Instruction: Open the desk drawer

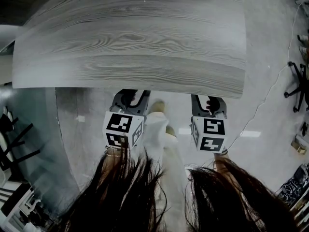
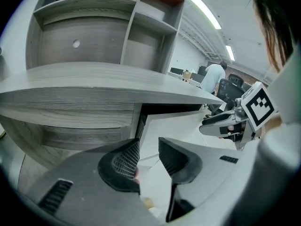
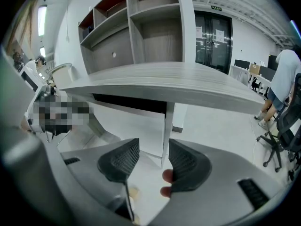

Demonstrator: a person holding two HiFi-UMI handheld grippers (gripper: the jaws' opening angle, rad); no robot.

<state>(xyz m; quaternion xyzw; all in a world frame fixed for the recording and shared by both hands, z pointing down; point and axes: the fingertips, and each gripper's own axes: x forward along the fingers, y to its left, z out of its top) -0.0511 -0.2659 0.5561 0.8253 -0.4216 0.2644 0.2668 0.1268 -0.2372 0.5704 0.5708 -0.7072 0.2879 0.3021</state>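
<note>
The drawer [image 3: 129, 121] is the white flat front tucked under the top of the grey bench [image 1: 135, 47], with a dark gap along its upper edge. I cannot tell if it has come out a little or is fully in. What could go wrong: neither claw has hold of it, so a pull now would move nothing. If a claw bites only the thin side edge, it could slip off. If one side gets pulled harder than the other, the drawer could twist and stick. A finger [image 3: 168, 182] sits by the right claw's pad and could get pinched. The left claw [image 2: 148, 161] has its jaws apart with nothing pressed between them. The drawer's left edge stands just ahead of that gap, and the white front spreads off to its right. The right claw [image 3: 154, 161] is also spread apart and empty. The drawer's right edge stands straight ahead of its gap, and the front spreads off to its left.
</note>
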